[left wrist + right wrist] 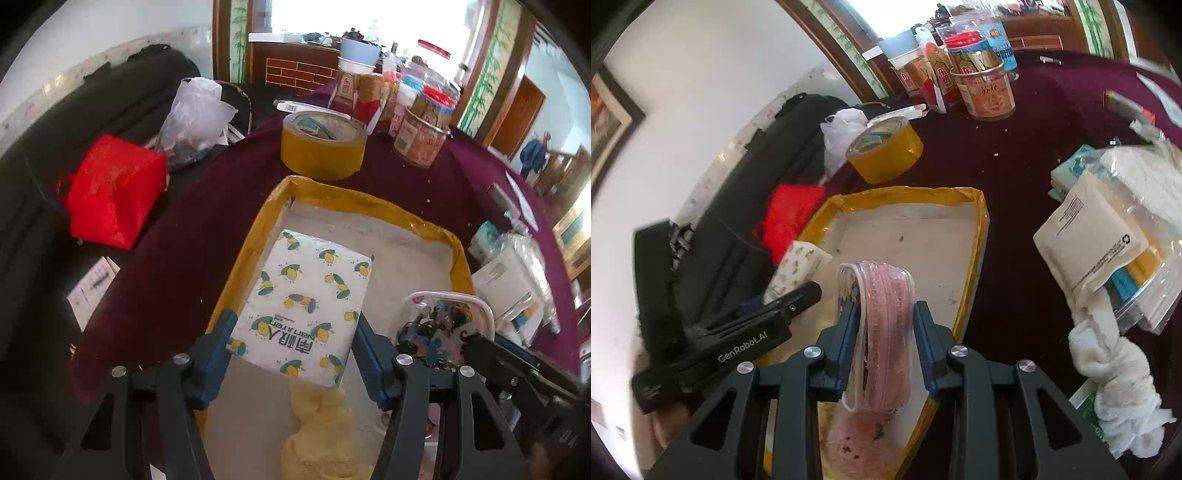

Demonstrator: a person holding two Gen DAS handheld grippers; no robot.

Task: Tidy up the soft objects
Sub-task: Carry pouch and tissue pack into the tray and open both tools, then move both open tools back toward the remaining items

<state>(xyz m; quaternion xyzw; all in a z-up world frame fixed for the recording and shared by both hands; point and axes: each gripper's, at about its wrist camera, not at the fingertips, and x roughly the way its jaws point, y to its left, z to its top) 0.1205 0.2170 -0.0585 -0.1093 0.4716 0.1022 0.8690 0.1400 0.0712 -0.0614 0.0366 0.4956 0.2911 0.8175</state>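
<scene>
Left tongs (pixel 293 345) clamped on tissue pack (pixel 303 306), right tongs (pixel 884 345) on pink pouch (pixel 882 332), above tray (pixel 975 258) on maroon tablecloth (pixel 1015 177).

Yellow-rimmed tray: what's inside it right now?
In the tray: tissue pack in the left tool, yellow cloth below. The floor beneath them is hidden.
</scene>
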